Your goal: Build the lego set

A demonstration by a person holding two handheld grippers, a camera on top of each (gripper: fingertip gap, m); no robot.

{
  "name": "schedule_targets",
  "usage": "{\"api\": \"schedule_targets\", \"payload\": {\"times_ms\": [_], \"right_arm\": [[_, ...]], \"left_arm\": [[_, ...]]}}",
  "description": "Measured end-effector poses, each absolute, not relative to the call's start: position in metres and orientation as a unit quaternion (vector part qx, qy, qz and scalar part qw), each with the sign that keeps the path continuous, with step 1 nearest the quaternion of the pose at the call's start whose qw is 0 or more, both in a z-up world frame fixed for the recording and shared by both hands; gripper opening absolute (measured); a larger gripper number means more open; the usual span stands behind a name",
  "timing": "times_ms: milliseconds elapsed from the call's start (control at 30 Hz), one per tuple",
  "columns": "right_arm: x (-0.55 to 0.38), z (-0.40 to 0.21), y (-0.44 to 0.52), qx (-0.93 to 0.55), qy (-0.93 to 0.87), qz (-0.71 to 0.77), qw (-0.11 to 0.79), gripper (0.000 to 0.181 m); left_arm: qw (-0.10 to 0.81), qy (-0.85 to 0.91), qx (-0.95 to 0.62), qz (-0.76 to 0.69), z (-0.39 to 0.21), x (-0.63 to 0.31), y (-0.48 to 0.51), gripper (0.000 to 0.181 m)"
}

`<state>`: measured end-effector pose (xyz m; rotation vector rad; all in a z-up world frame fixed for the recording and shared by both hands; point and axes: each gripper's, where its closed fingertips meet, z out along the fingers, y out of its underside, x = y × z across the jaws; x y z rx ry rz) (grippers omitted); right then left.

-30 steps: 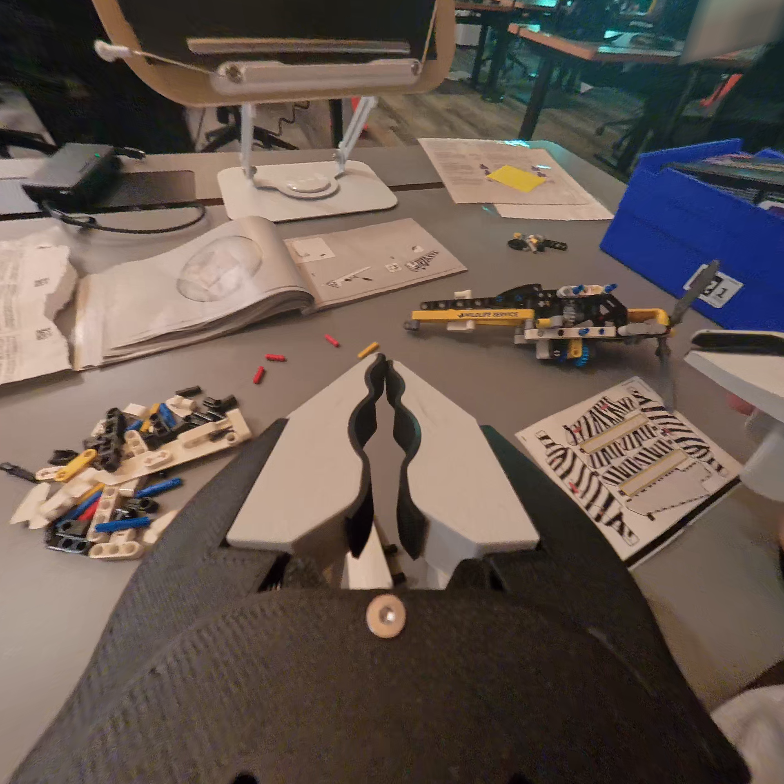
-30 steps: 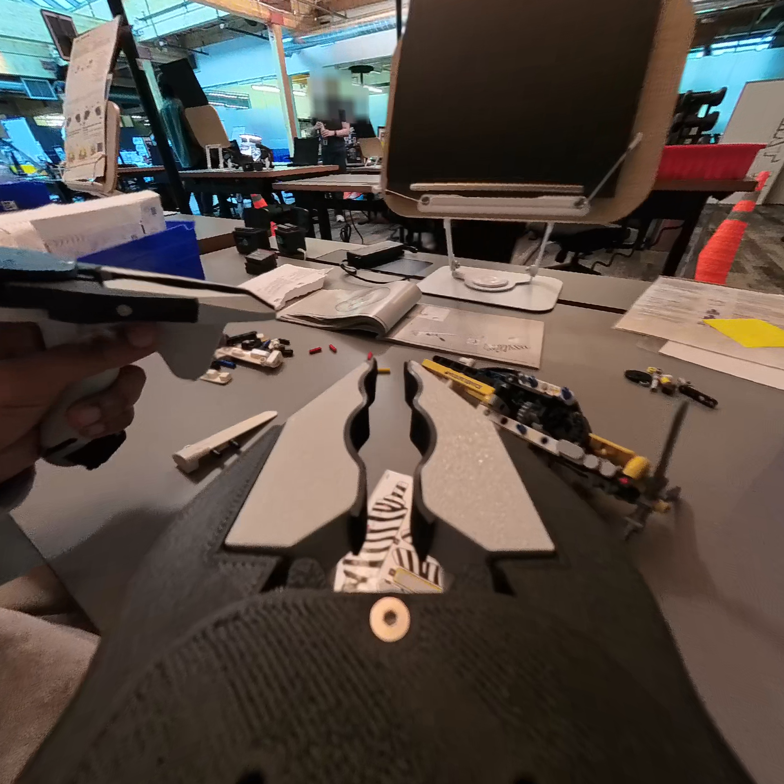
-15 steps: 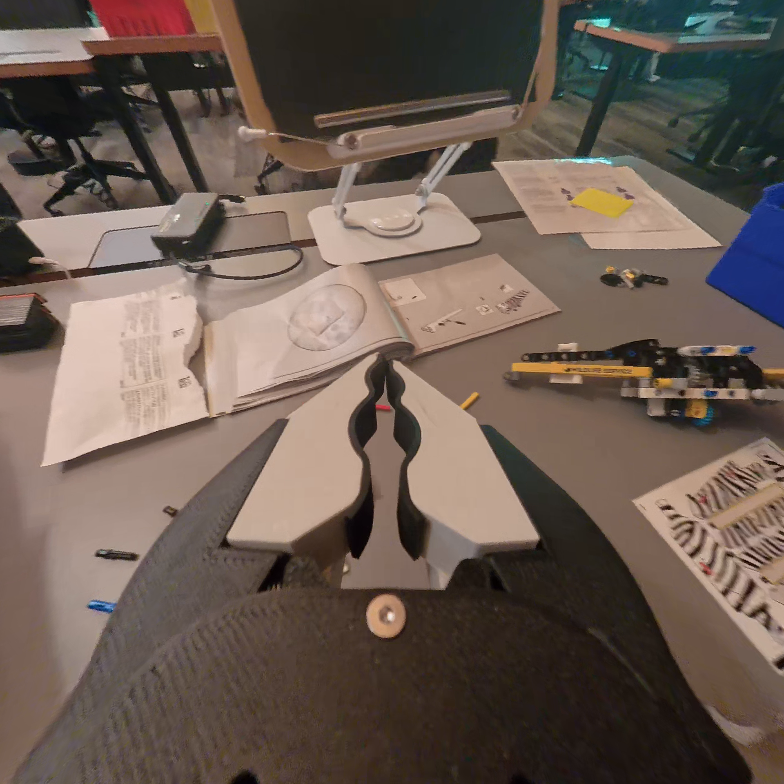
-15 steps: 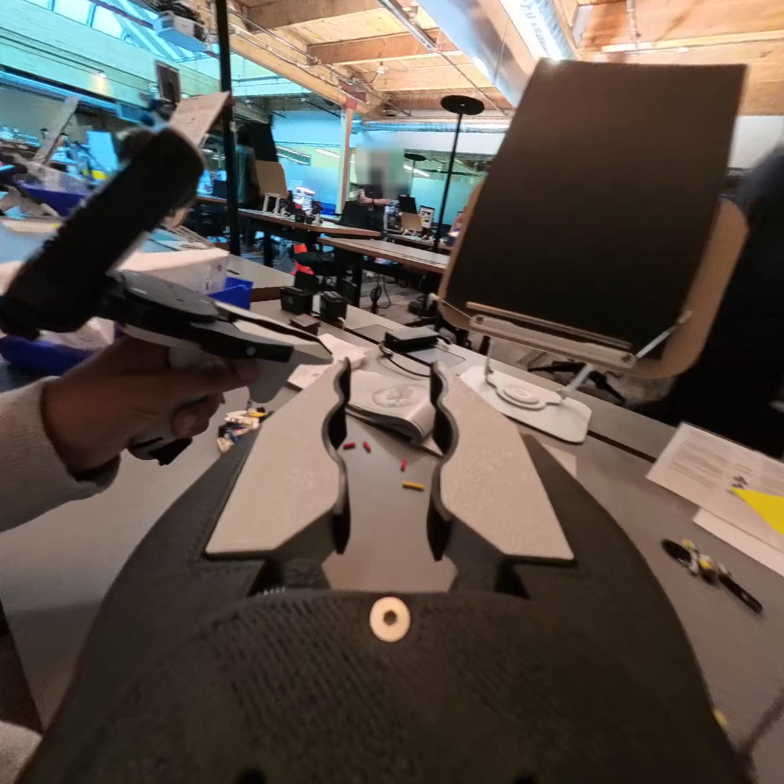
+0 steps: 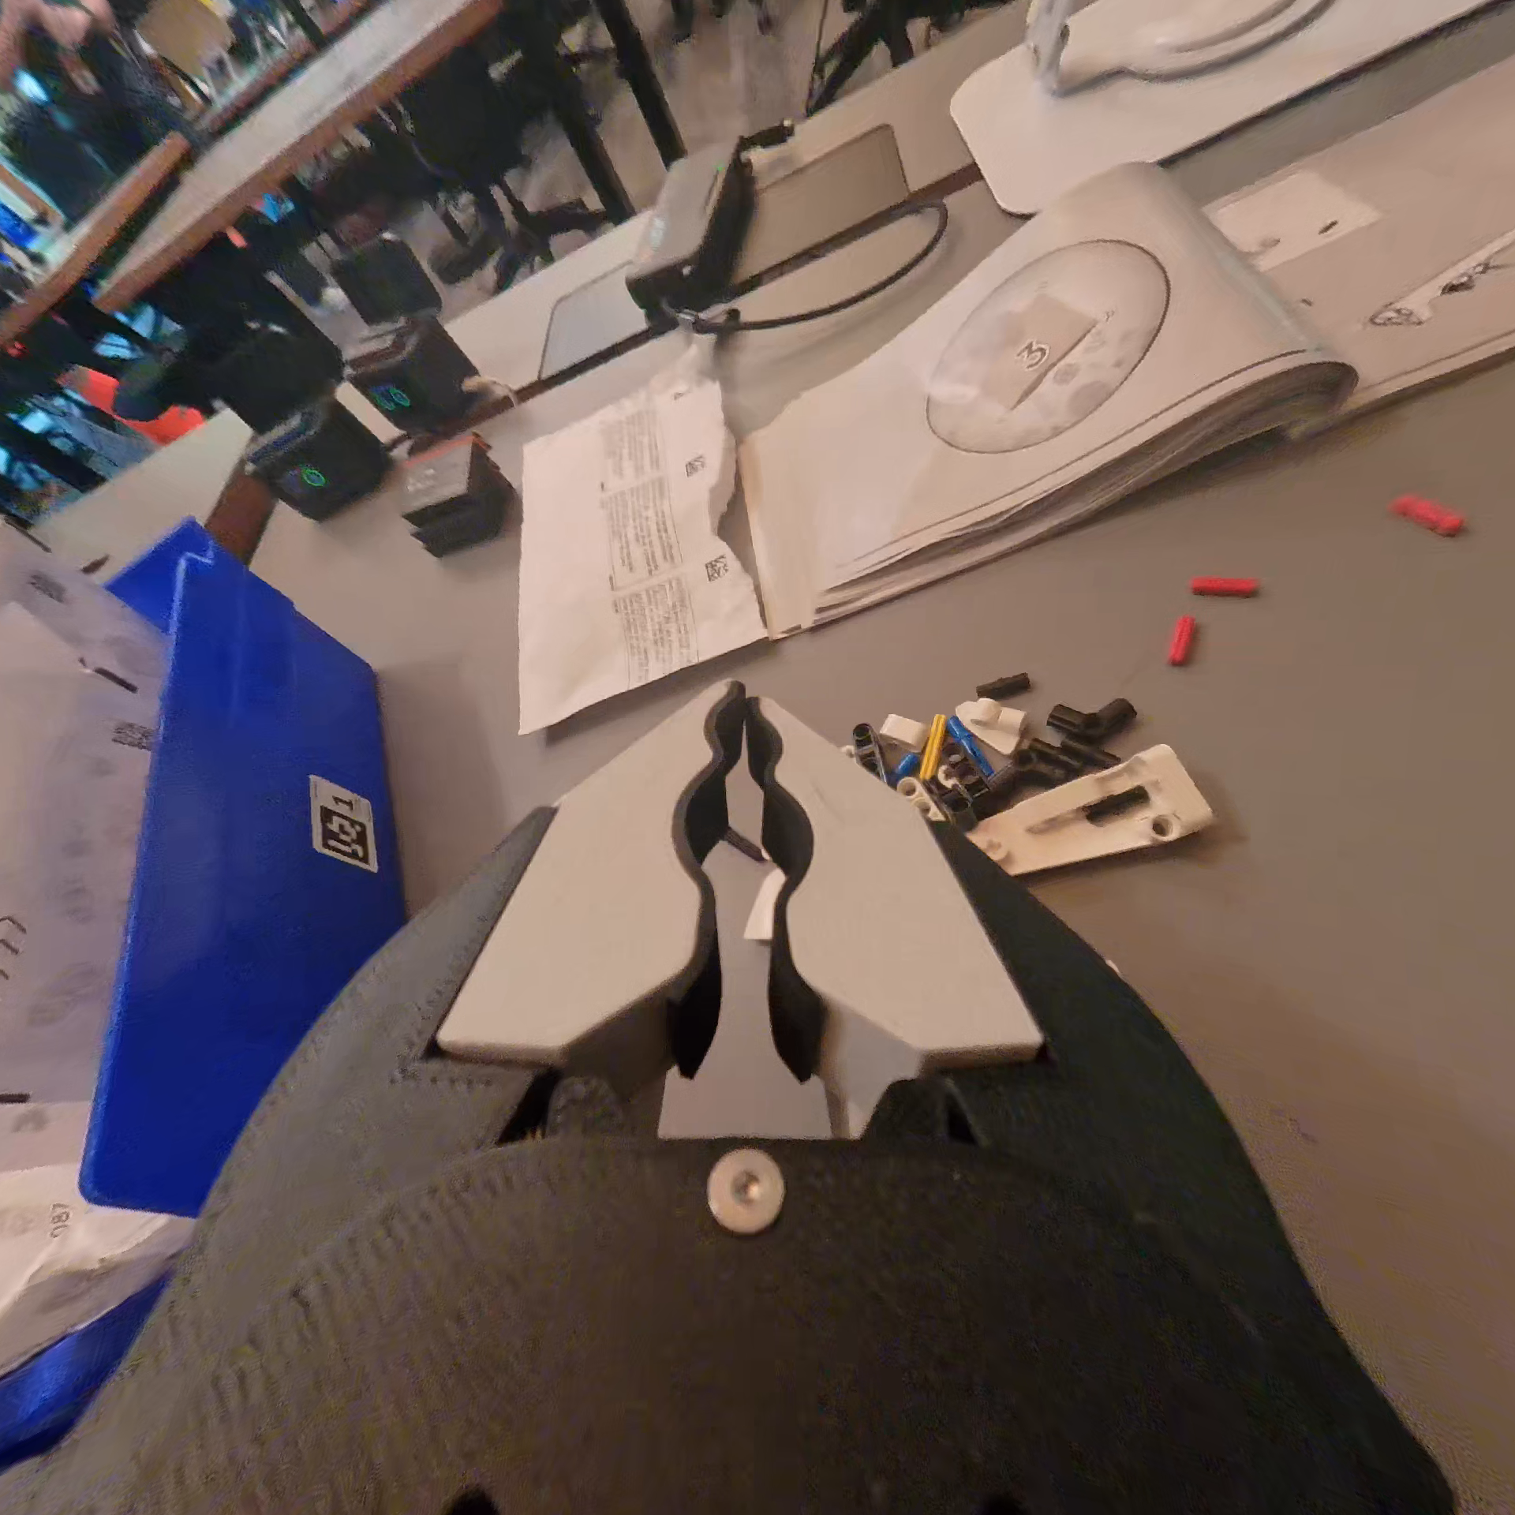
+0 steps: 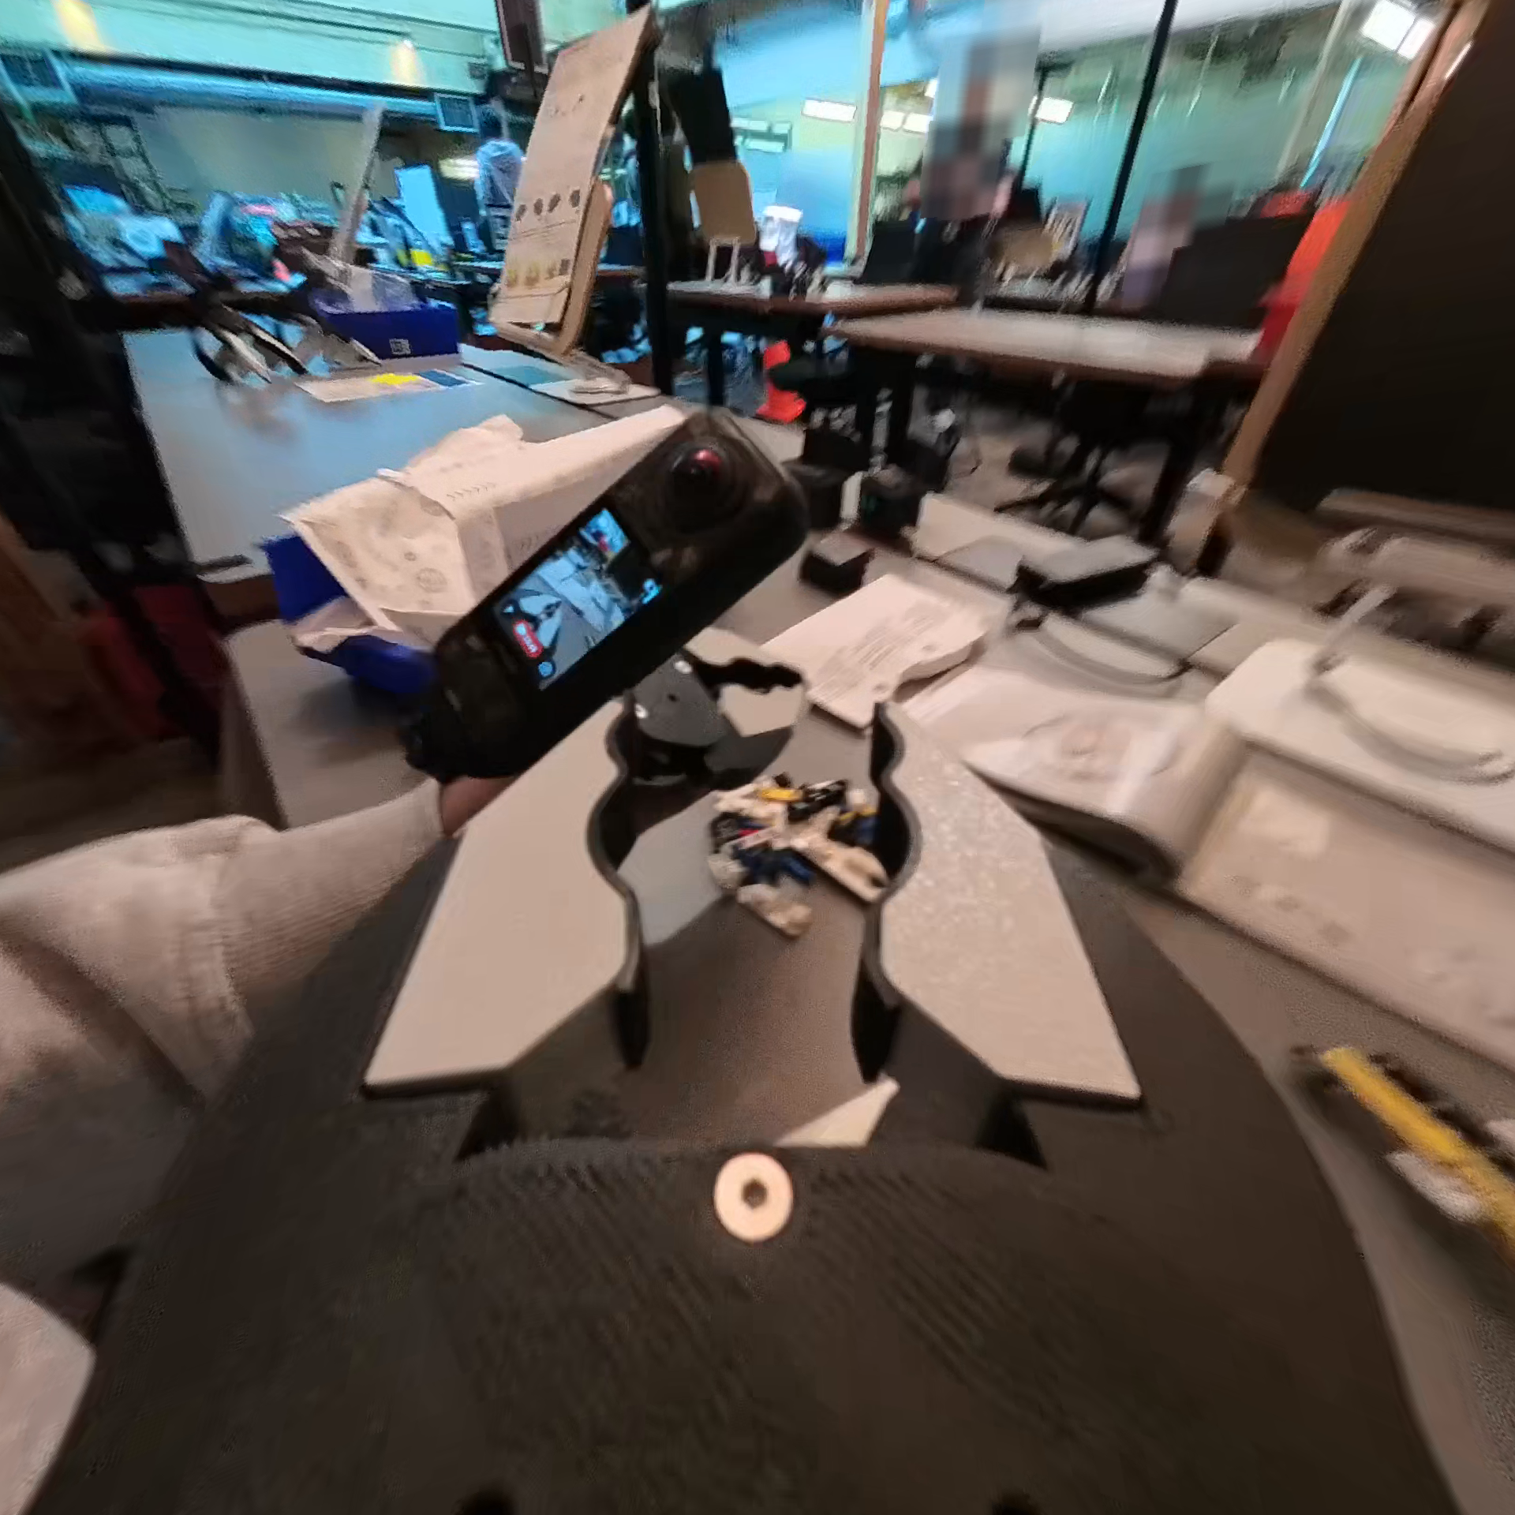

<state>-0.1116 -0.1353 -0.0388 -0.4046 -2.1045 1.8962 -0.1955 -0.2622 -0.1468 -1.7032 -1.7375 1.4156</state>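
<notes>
Since half a second ago my left gripper (image 5: pixel 744 712) has swung left and dropped toward the desk (image 5: pixel 1230 984): the yellow-and-black model that sat to its right is out of its view, and the pile of loose lego parts (image 5: pixel 975 758) now lies just right of its tips. Its jaws stand nearly closed, a thin slit between the tips, nothing held. A white part (image 5: pixel 764 912) shows on the desk through the gap below the fingers. A long white lego piece (image 5: pixel 1098 810) lies at the pile's near right edge. Three small red pins (image 5: pixel 1221 585) sit farther right, apart from the pile. Ahead of the tips lies a torn white sheet (image 5: pixel 631 566), with the open instruction booklet (image 5: pixel 1025 410) beyond and right of it. A blue bin (image 5: pixel 246 820) stands close on the left.

My right gripper (image 6: pixel 748 721) is spread wide and empty. The same pile (image 6: pixel 799 844) shows between its fingers, lower down on the desk. The camera of the left gripper (image 6: pixel 623 607) crosses ahead and left of its tips. At its near right, blurred, is the yellow edge of the lego model (image 6: pixel 1410 1123).
</notes>
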Motion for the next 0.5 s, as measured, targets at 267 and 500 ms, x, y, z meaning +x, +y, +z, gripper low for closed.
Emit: {"api": "schedule_targets", "payload": {"times_ms": [267,500], "right_arm": [[-0.091,-0.05,-0.158,-0.206,-0.725,0.656,-0.026,0.069],[-0.082,-0.066,-0.165,-0.225,-0.734,0.636,-0.08,0.073]], "left_arm": [[0.162,-0.603,-0.583,0.52,-0.141,-0.197,-0.262,0.0],[0.15,-0.602,-0.574,0.534,-0.135,-0.196,-0.26,0.0]]}}
